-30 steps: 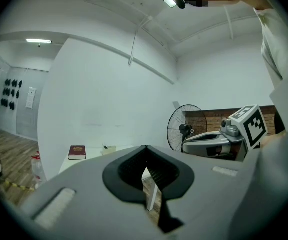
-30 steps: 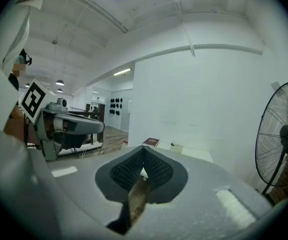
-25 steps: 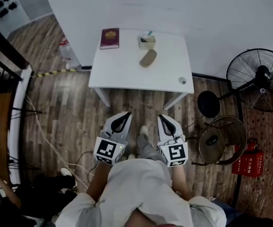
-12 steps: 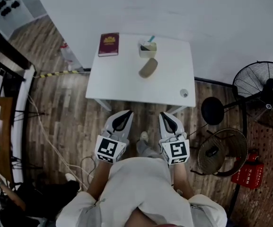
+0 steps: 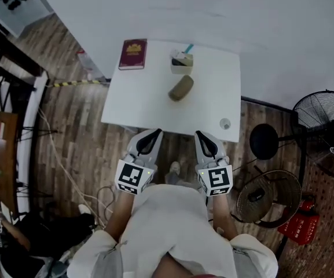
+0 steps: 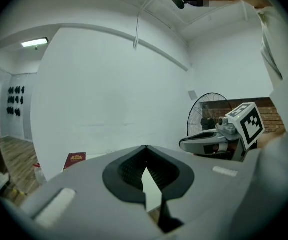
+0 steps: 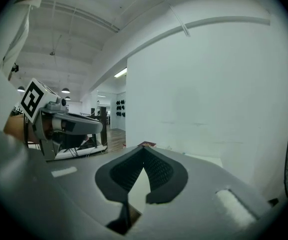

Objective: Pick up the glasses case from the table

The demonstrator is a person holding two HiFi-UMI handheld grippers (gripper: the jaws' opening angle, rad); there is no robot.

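Glasses case (image 5: 181,88): mid-table, on the far side of both grippers and between their lines, slightly nearer my right gripper (image 5: 203,135) than my left gripper (image 5: 151,134). Long axis diagonal, near-left to far-right. Oblong, rounded ends, matte olive-brown shell. Table (image 5: 149,106) white, smooth. Both jaw pairs closed tip to tip, holding nothing.

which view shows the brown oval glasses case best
The head view: the brown oval glasses case lies in full sight on the white table, beyond the left gripper and right gripper. Neither gripper view shows it; shut jaws fill their foreground.
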